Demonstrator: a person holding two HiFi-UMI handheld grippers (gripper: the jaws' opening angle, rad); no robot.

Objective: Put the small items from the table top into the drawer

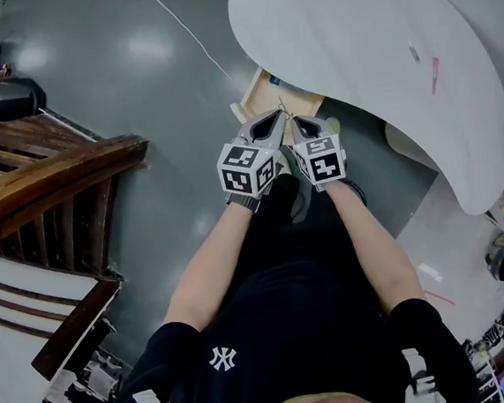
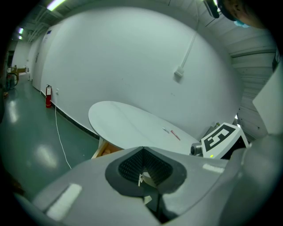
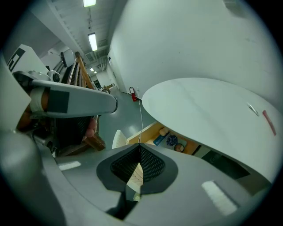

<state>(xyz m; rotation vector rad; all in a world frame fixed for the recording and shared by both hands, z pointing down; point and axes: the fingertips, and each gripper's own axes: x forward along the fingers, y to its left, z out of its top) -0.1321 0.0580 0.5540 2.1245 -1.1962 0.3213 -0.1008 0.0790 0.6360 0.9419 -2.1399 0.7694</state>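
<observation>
- My left gripper (image 2: pixel 142 150) has its jaws pressed together with nothing between them.
- My right gripper (image 3: pixel 138 146) is closed too, and it carries nothing.
- In the head view the two hang side by side, just in front of the open drawer (image 3: pixel 140 132). The drawer sticks out from under the near left edge of the white counter (image 3: pixel 208 106).
- The drawer already holds several small things: a pale round piece (image 3: pixel 164 131), a blue item (image 3: pixel 160 140), a dark round item (image 3: pixel 172 140) and another round one (image 3: pixel 180 147). I take that as a good part of the job done.
- Two things are left on the counter: a red pen (image 3: pixel 269 122) and a small silvery item (image 3: pixel 253 109). I cannot tell what the silvery one is.
- They lie near each other toward the right of the counter, well apart from the drawer.
- I see nothing else on the counter top in any view.
- As I judge it, the task is mostly done. What is left is to fetch those two pieces and drop them in with the rest. Closing the drawer may follow, though the task does not ask for it.
</observation>
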